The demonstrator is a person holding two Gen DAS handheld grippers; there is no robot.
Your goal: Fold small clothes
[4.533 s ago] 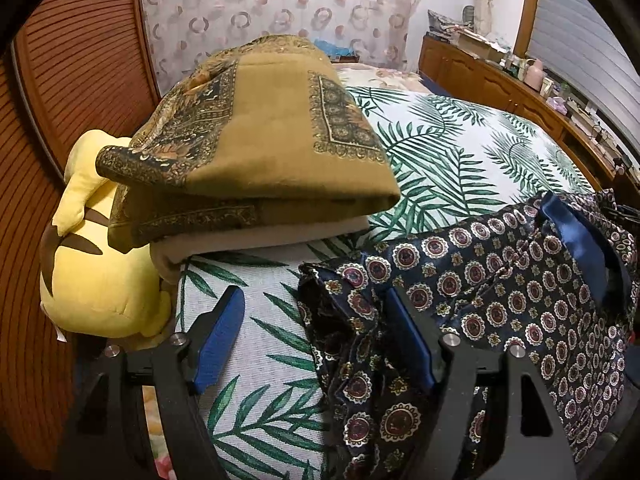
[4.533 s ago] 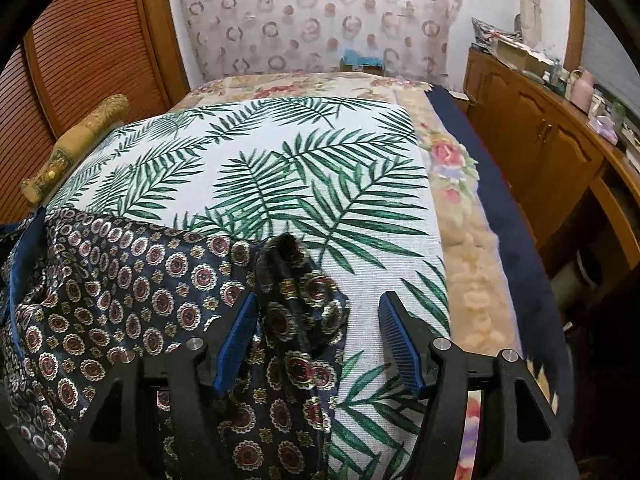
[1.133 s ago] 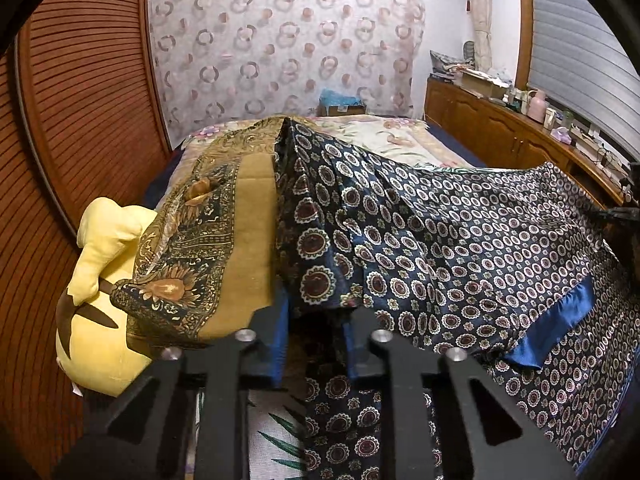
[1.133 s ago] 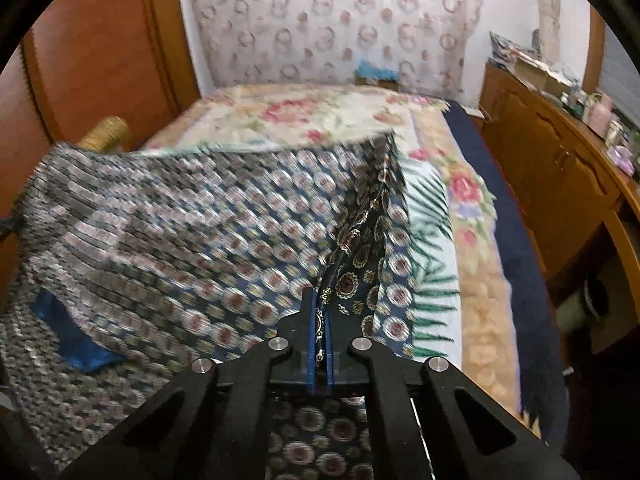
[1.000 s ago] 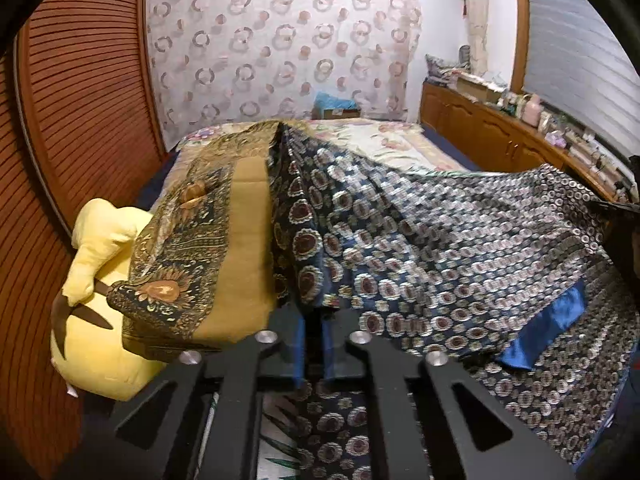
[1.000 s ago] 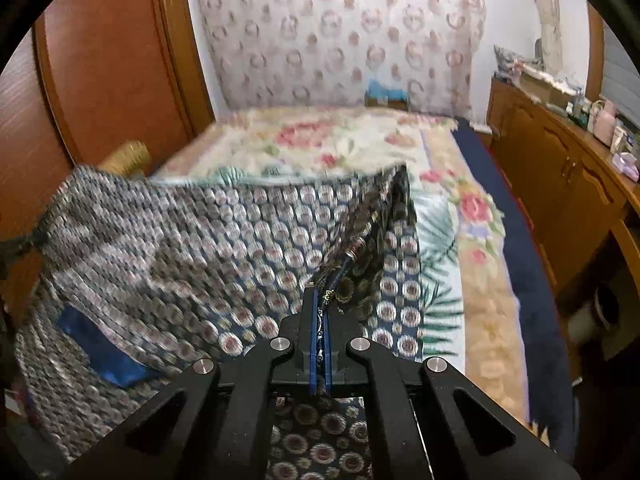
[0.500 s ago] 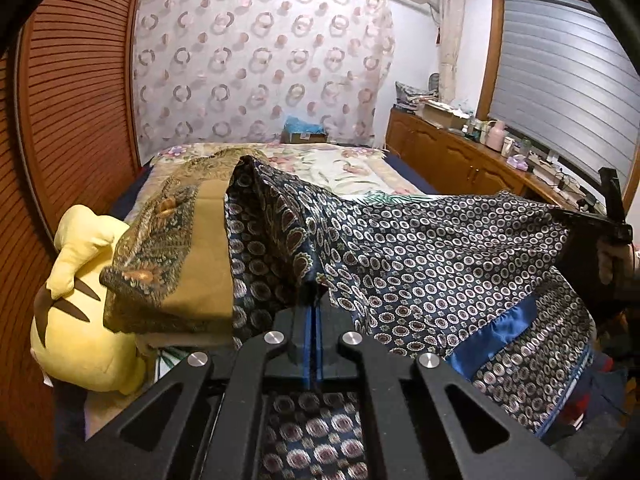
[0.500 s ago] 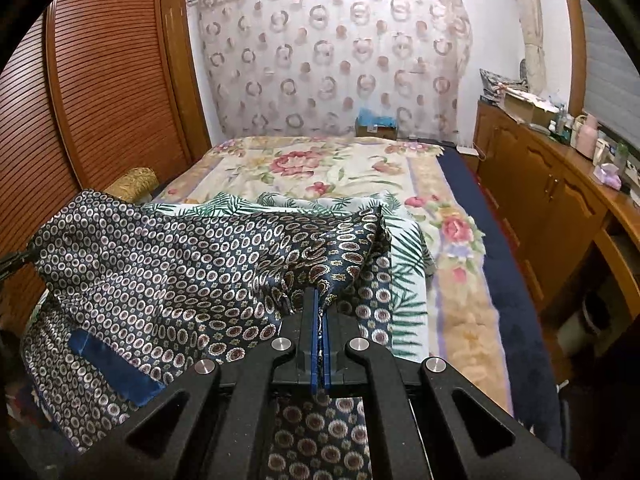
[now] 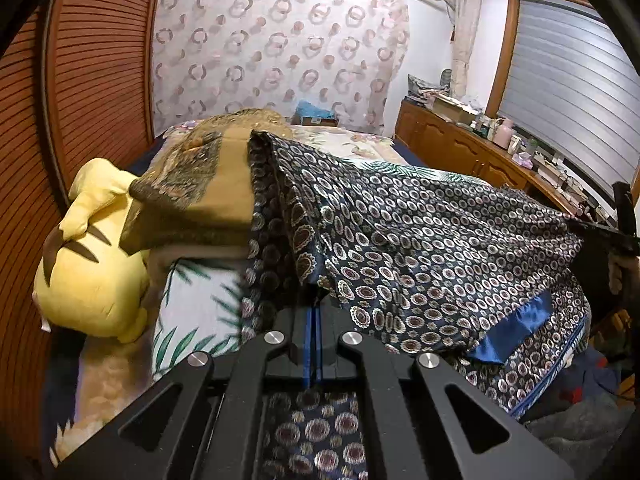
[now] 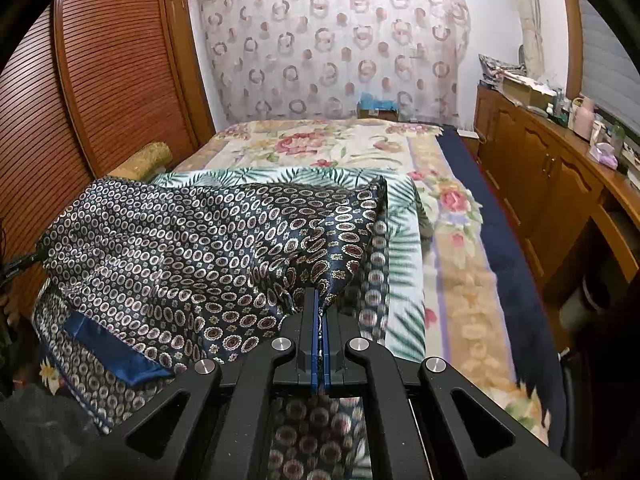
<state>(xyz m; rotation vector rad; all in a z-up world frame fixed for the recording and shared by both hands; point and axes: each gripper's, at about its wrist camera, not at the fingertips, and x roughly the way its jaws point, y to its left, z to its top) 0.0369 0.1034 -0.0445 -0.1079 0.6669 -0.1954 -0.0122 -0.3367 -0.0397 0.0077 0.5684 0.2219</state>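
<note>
- Gripping one upper corner of the patterned navy garment (image 9: 420, 240), the left gripper (image 9: 311, 316) is pressing its blue pads fully together on the fabric.
- The right gripper (image 10: 320, 312) is clamping the opposite corner the same way, with cloth pinched between its closed pads.
- The garment is hanging stretched between the two grippers above the palm-leaf bedspread (image 10: 404, 216), its lower part draping down, possibly onto the bed's near edge, though blur is making that hard to judge.
- A plain blue band (image 9: 516, 328) is showing along the garment's lower fold.
- A folded ochre cloth stack (image 9: 200, 188) is sitting on the bed beside the left corner, next to a yellow plush toy (image 9: 92, 268).
</note>
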